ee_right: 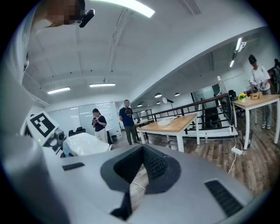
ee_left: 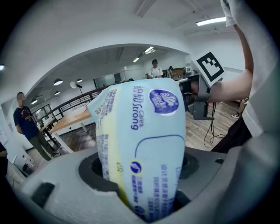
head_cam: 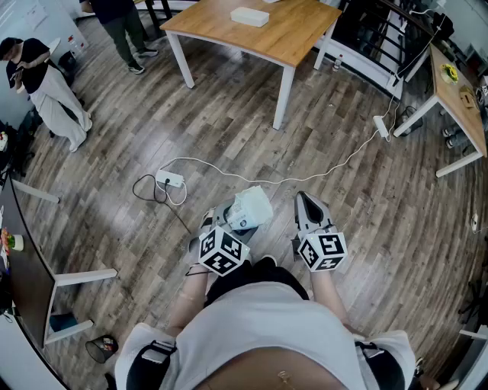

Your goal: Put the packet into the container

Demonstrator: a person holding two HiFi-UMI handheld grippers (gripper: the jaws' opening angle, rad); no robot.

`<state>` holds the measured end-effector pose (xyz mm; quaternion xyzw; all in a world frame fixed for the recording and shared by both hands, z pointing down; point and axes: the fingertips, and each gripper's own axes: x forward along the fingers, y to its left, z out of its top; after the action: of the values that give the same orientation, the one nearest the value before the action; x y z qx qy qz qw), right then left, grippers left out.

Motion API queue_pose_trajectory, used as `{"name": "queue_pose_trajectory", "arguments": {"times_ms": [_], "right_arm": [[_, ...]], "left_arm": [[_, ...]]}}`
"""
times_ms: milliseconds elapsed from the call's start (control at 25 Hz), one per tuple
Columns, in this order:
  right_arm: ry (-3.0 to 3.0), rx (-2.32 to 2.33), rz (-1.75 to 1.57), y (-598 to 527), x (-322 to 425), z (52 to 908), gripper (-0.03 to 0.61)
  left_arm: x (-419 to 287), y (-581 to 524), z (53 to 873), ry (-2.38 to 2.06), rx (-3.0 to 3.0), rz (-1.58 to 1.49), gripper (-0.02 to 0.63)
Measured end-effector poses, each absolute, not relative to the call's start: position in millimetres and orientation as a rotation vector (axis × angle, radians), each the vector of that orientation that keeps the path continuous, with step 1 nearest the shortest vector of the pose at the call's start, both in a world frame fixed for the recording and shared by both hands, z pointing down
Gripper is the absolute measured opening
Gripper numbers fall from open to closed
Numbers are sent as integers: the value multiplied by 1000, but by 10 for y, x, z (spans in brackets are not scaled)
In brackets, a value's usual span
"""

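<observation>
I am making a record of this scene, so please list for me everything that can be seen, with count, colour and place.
packet: one, light blue, between the left gripper's jaws, above the floor
table: one, wooden top, white legs, far ahead
box: one, white, on that table
side table: one, wooden, far right
power strips: two, white, on the floor
people: two, standing far left
left gripper: grey, shut on the packet
right gripper: grey, jaws together, empty
</observation>
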<state>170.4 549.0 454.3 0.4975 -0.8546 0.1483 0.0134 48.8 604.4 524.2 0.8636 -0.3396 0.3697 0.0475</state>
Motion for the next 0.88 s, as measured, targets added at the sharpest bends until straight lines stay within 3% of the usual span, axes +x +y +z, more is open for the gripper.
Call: {"name": "queue_pose_trajectory", "arguments": {"times_ms": [880], "right_arm": [[-2768,1475,429,5662,2271,4458,11]], "left_arm": [[1042,6147,5203,-1172,2578,1077,328]]}}
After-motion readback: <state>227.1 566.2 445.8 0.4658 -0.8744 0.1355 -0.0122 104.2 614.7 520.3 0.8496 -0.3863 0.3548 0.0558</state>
